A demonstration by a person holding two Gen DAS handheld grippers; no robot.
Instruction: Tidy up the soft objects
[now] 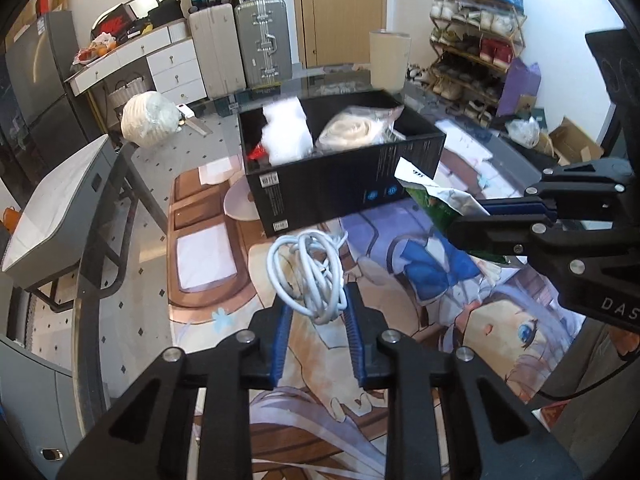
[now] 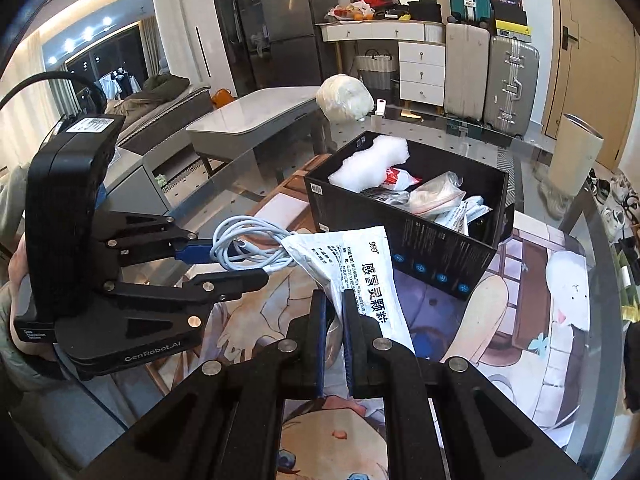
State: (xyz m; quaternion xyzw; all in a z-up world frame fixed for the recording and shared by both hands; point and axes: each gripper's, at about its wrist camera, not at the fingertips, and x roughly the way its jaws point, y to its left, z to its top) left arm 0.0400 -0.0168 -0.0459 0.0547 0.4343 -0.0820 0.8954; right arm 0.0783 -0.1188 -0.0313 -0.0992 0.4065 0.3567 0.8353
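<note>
Between the left gripper's jaws hangs the white cable.

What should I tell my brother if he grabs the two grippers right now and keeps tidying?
Left hand-held gripper: shut on the white cable, held up above the table mat.
Right hand-held gripper: shut on the medicine packet, also lifted.
The black box sits just ahead, open, already holding white stuffing, a bagged cream roll and other packets.
Left to do: probably drop the cable and the packet into the box, then let go.
</note>
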